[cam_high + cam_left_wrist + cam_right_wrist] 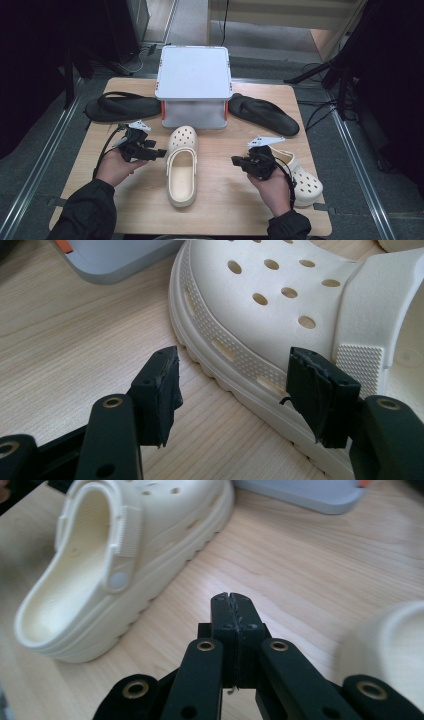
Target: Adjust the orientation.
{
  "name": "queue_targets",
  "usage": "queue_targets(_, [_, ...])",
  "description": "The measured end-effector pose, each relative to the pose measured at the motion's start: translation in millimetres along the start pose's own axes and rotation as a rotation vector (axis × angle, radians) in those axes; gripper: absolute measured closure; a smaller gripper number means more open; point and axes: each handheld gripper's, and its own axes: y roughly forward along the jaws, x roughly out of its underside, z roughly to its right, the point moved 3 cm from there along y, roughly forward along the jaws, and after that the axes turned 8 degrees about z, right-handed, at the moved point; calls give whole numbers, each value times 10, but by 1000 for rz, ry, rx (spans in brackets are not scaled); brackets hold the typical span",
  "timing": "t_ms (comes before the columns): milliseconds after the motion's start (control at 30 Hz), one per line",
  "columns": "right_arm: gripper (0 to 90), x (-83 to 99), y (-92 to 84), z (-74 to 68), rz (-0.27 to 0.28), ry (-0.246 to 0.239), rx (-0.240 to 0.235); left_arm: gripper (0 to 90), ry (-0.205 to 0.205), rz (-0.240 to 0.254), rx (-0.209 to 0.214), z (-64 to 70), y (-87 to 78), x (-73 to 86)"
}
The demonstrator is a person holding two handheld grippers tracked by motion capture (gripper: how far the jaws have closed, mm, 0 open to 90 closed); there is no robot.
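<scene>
At the far left of the wooden table (230, 200), near its left edge, a black flip-flop (122, 106) lies toe to the right, its tip just beside the grey lidded box (194, 85) that stands at the back centre. In front of the flip-flop, the left gripper (159, 153) points right toward the cream clog (181, 165) in the middle of the table. In the left gripper view its jaws are spread wide with nothing between the pads: one pad hangs over bare wood, the other sits just beside the clog's ridged sole edge near the strap; whether it touches I cannot tell. The box's corner shows at the top of that view.

The middle clog lies lengthwise, perforated toe toward the box and just short of it, heel opening toward the person. Bare wood runs along both its long sides; the strip on its right is the widest free stretch on the table, reaching to the right gripper (235, 161). That gripper points left across this strip, well apart from the clog, and in the right gripper view its jaws are pressed together, holding nothing, above plain tabletop.

Behind the right hand (275, 187), a second cream clog (302, 179) lies near the right front corner, close to the table's edge. A second black flip-flop (263, 114) lies slantwise at the right of the box, touching or nearly touching its side.
</scene>
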Motion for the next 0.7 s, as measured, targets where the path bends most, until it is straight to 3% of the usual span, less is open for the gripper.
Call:
queue_targets(67, [900,6,-32,102,1,22,17,388,-2,-1,5,6,5,2])
queue_targets(200, [812,26,-76,342,-4,53,75,387,2,-1,2,7,7,2])
queue_targets(367, [780,15,-136,402,-11,39,109,388,2,0,4,2,4,2])
queue_targets(467, [773,6,-239,411,2,50,113,388,-1,1,5,2,4,4])
queue_targets(700, [716,85,-459,469,-23,29,150,388,4,-1,4,13,4,4])
